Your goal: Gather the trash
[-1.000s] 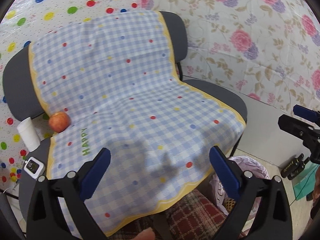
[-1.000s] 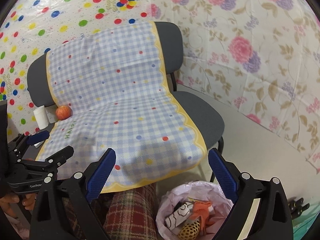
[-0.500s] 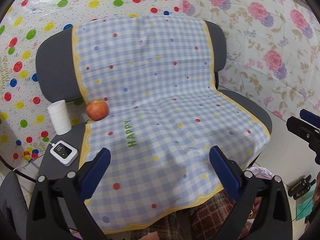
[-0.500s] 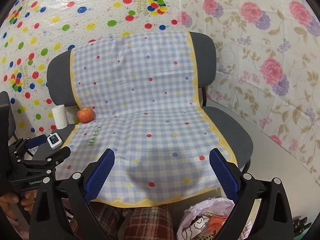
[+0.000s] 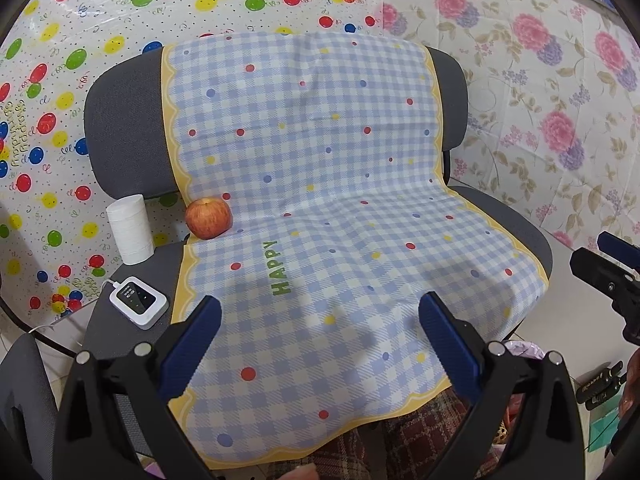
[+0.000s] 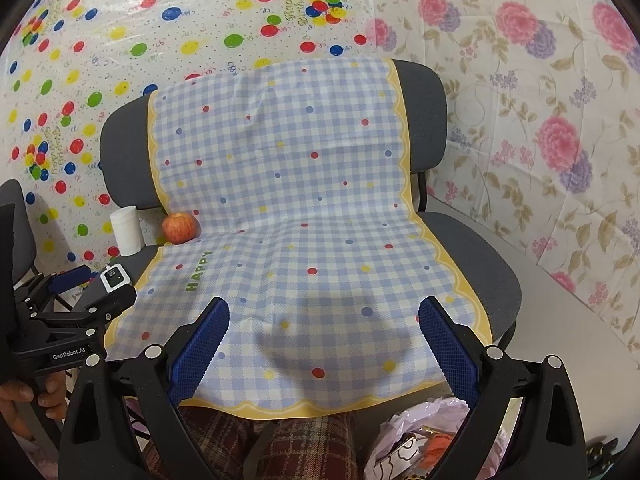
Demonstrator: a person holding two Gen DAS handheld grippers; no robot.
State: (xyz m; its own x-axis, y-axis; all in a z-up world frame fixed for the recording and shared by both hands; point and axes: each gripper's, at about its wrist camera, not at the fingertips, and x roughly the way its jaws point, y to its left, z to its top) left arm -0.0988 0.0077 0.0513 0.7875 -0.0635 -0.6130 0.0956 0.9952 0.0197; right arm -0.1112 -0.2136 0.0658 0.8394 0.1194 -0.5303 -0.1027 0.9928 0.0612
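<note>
Both cameras have swung up and left since the earlier frame, leaving the trash bag (image 6: 436, 436) below the chair's front right corner. Left gripper (image 5: 320, 334) and right gripper (image 6: 324, 336) hang open, empty. Likely scanning: paper roll (image 5: 131, 225) and apple (image 5: 208, 217) sit at the seat's back left corner; reach there next.

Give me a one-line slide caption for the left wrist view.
Open left gripper hovers over a checked cloth on a chair, apple at the back.
</note>
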